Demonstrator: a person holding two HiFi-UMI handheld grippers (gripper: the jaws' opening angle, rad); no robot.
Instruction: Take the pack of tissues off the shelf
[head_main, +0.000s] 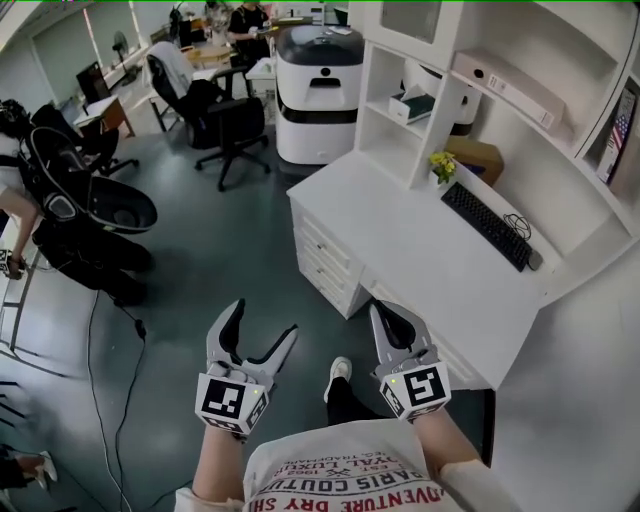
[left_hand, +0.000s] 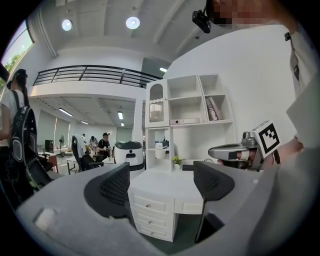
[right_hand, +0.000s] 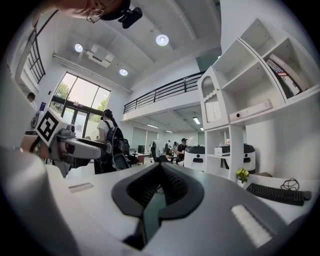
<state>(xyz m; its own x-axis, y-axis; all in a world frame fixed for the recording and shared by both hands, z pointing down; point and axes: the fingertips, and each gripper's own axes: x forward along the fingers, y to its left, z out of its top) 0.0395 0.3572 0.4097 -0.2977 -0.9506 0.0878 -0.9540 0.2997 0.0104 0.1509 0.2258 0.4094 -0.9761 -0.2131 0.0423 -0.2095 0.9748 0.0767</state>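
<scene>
Before glossy white desk (head_main: 400, 240): left tool (head_main: 265, 318) spread, ribbed pads (left_hand: 116, 187) bare; right tool (head_main: 380, 312) closed, empty.

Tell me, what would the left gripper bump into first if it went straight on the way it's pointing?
Probably the white desk, at its end with the drawers: that shows right between the open jaws of the left gripper. Nothing else seems in the way, though depth is hard to judge.

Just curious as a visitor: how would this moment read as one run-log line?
left gripper: jaws open, empty | right gripper: jaws shut, empty | pack of tissues: on shelf, untouched
</scene>
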